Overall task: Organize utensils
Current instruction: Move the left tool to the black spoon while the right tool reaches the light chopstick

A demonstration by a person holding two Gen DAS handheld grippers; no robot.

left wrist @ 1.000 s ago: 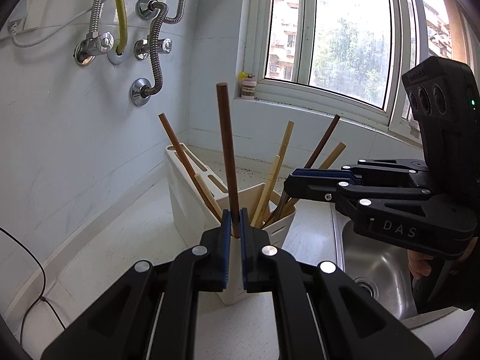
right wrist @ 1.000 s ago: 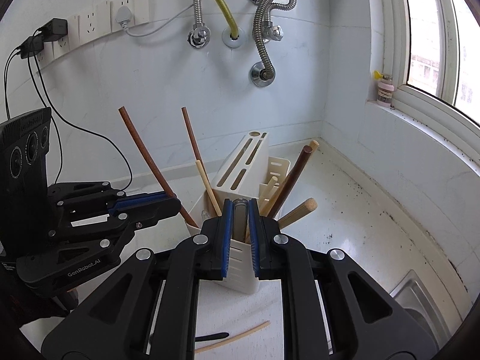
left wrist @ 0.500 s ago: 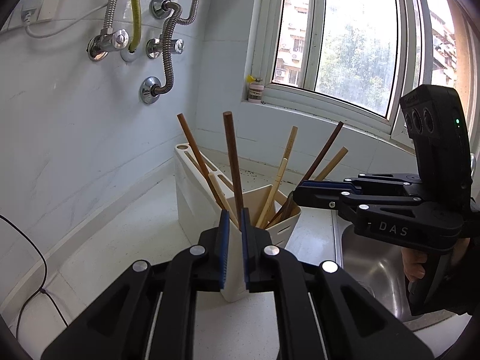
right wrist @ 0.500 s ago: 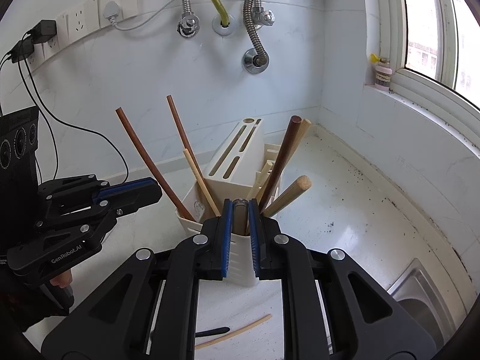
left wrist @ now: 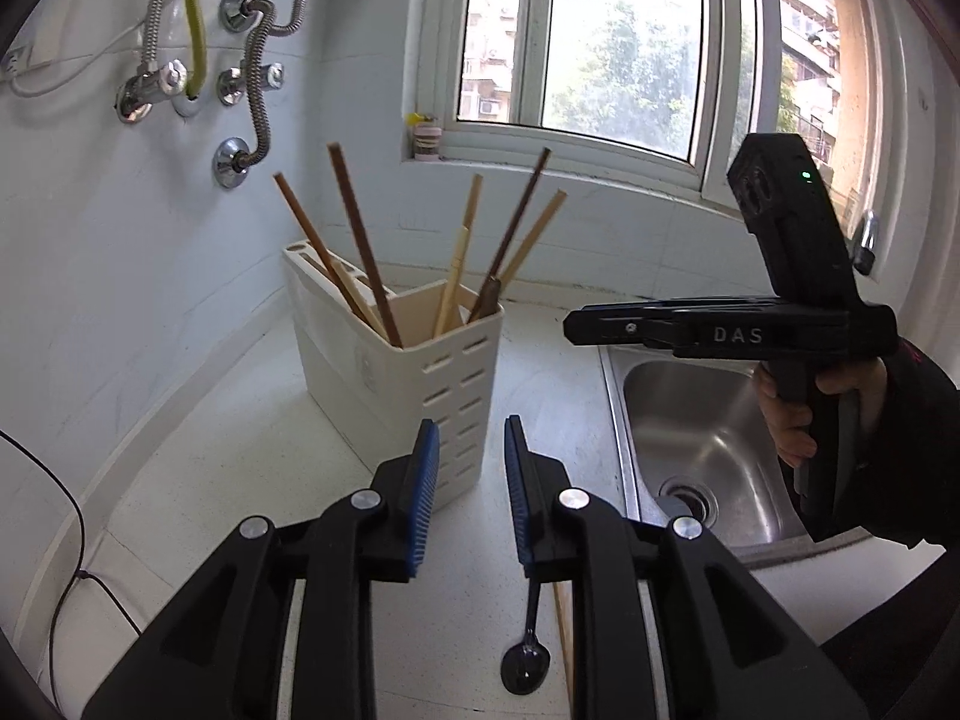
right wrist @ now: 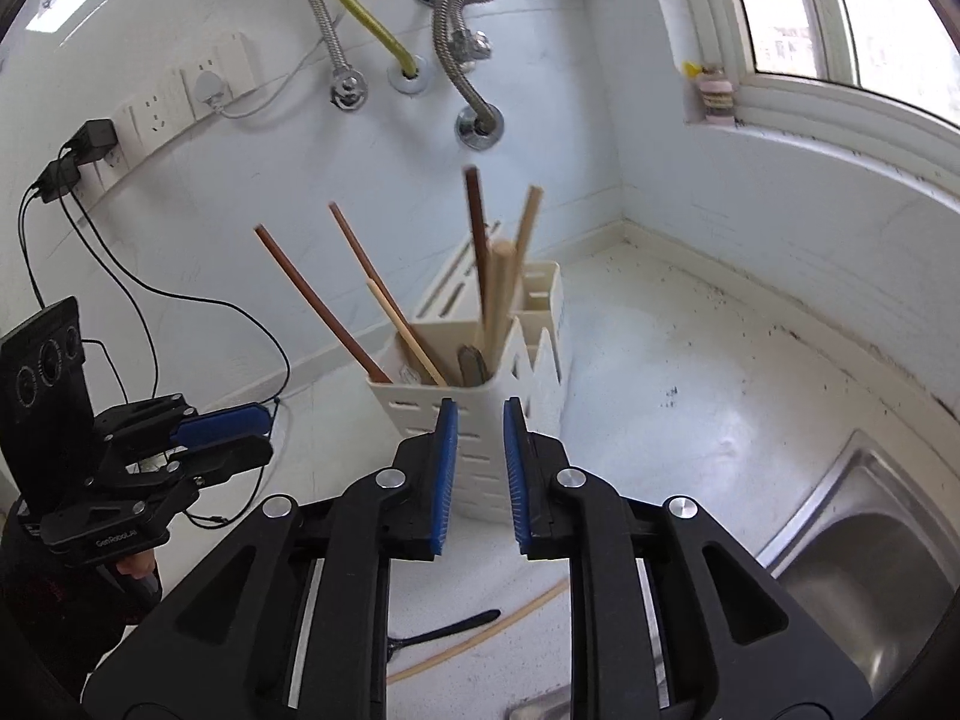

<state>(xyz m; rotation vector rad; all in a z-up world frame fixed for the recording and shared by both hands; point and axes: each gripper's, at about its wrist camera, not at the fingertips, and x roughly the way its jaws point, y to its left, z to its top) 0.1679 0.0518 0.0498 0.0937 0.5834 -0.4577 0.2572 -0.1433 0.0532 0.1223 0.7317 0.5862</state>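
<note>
Utensil holder (left wrist: 414, 372): cream plastic, matt, smooth, slotted walls. Chopsticks (left wrist: 360, 246) in holder: wood, dark brown and pale, dull finish. Spoon (left wrist: 527, 660) on counter in front of holder: black, glossy. Counter (left wrist: 240, 468) under holder: white, faintly speckled, slight sheen. Sink (left wrist: 708, 438) right of holder: brushed steel, bright reflections. Hoses (right wrist: 465, 60) on wall above holder: corrugated metal, shiny; 1 yellow, smooth. Left gripper (left wrist: 471, 468), right gripper (right wrist: 479, 456): black matt plastic, ribbed blue pads, silver rivets.
</note>
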